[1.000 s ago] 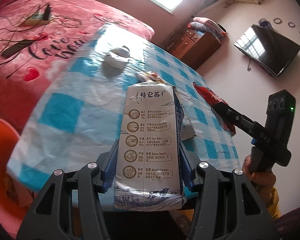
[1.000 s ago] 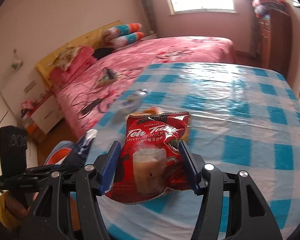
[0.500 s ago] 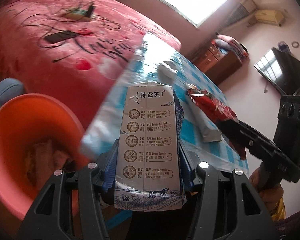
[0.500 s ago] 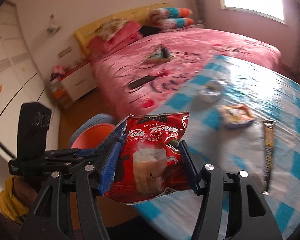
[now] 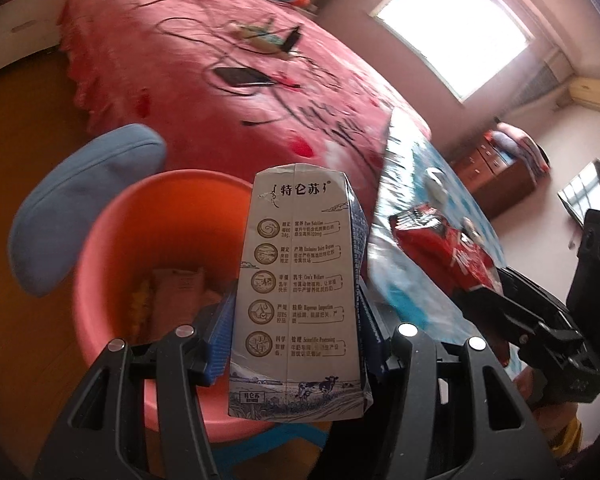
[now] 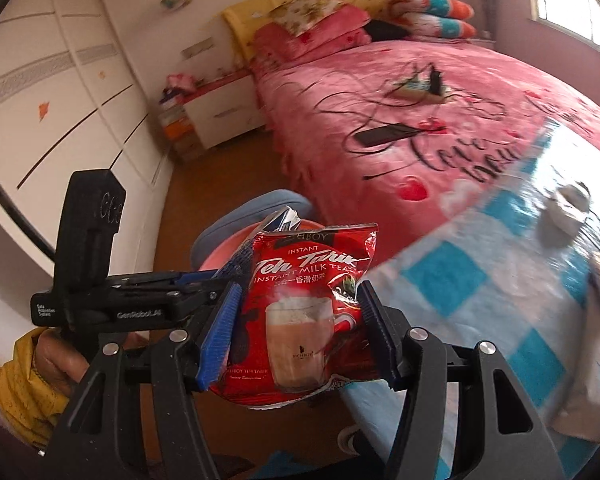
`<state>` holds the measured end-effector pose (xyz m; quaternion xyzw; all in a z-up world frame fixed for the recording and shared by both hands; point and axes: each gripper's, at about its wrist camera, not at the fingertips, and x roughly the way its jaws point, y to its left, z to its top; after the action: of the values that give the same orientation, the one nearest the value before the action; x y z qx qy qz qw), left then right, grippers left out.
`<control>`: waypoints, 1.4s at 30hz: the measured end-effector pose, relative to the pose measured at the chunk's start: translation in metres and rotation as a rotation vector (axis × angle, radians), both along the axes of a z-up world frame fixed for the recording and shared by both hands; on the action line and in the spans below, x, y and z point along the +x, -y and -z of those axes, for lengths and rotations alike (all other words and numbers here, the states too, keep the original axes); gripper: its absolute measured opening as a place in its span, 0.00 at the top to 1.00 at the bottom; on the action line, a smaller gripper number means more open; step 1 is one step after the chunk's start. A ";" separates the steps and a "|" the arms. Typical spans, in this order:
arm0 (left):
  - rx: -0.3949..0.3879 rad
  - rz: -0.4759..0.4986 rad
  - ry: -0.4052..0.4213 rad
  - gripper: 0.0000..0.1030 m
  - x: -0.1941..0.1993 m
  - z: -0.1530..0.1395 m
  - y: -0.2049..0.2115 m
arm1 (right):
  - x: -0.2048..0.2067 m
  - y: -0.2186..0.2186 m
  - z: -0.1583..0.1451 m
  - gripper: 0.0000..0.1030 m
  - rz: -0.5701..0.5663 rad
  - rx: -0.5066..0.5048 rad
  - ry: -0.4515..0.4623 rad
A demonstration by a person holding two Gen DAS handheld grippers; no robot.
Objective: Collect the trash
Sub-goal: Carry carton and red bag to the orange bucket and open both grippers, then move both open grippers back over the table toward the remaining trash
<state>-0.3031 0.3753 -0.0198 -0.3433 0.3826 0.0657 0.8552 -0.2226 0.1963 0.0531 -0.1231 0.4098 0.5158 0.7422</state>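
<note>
My left gripper (image 5: 294,334) is shut on a grey milk carton (image 5: 300,288), held upright above the orange bin (image 5: 112,264) beside the table. Wrappers lie at the bin's bottom. My right gripper (image 6: 298,330) is shut on a red milk tea packet (image 6: 304,312). In the left wrist view that red packet (image 5: 448,248) and the right gripper (image 5: 480,280) hang at the right over the table's corner. In the right wrist view the left gripper (image 6: 236,264) sits at the left with the carton's top (image 6: 280,216) over the bin's rim (image 6: 236,244).
A blue-checked table (image 6: 500,280) carries a crumpled white scrap (image 6: 564,212) and other litter. A pink bed (image 5: 228,92) with a phone (image 5: 240,76) and cables lies behind. A blue chair seat (image 5: 80,208) stands next to the bin. A hand in a yellow sleeve (image 6: 28,372) holds the left gripper.
Both grippers have swung left off the table toward the orange bin, each keeping its grip. The bin has come fully into the left wrist view under the carton.
</note>
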 end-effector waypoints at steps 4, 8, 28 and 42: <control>0.013 -0.092 -0.041 0.45 -0.008 0.015 -0.023 | -0.006 -0.019 0.010 0.36 -0.062 -0.010 -0.018; 0.021 -0.207 -0.109 0.22 -0.017 0.031 -0.045 | -0.007 -0.022 0.012 0.17 -0.059 -0.002 -0.034; 0.087 -0.158 -0.103 0.16 0.006 0.016 -0.010 | 0.029 0.076 -0.002 0.09 0.216 0.078 0.009; 0.123 -0.010 -0.070 0.15 0.046 -0.012 0.055 | 0.033 0.133 -0.006 0.09 0.316 0.132 0.033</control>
<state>-0.2574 0.3206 -0.0074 -0.2895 0.4061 0.1052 0.8604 -0.1899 0.0637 0.0588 -0.0168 0.3773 0.4166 0.8269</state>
